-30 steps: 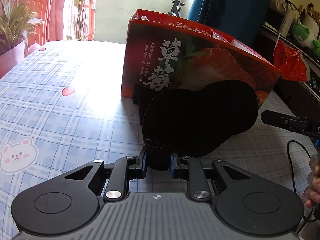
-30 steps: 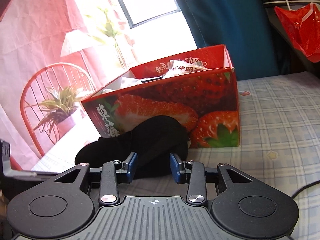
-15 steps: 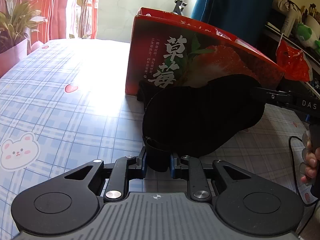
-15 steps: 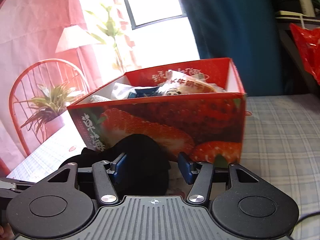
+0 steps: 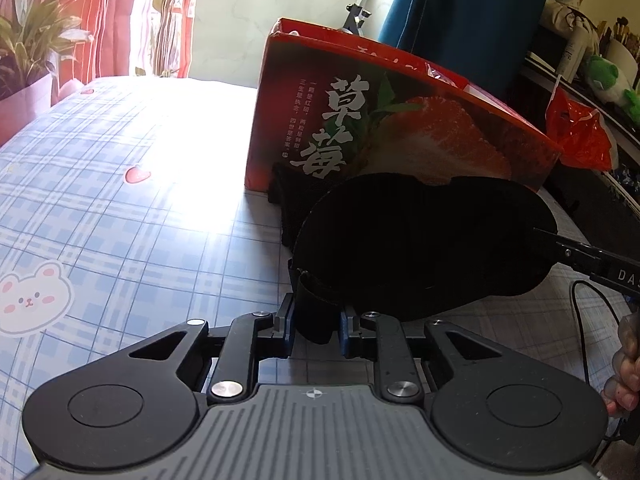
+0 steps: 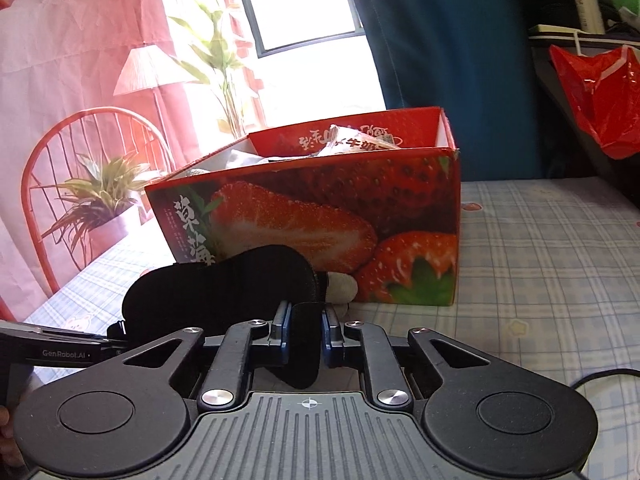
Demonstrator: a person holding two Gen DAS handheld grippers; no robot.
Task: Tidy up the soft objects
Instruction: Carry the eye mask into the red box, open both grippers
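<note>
A black eye mask (image 5: 420, 240) hangs stretched between my two grippers, in front of a red strawberry box (image 5: 400, 132). My left gripper (image 5: 314, 316) is closing tighter on the folded strap end at the mask's left. The right gripper (image 6: 306, 322) is closing on the mask's (image 6: 216, 288) other end, with black fabric pinched between its pads. In the left wrist view the right gripper's finger (image 5: 592, 260) reaches the mask's right edge. The box (image 6: 340, 216) is open on top and holds packets.
A checked blue cloth (image 5: 120, 220) covers the table. A pale grey soft item (image 6: 340, 288) lies at the box's foot behind the mask. A red plastic bag (image 5: 580, 136) hangs at the right by dark shelves. A black cable (image 5: 580, 320) trails near a hand (image 5: 628, 360).
The right gripper came in from the right, opened around the mask's free end and shut on it. The left gripper kept its hold and stayed put.
</note>
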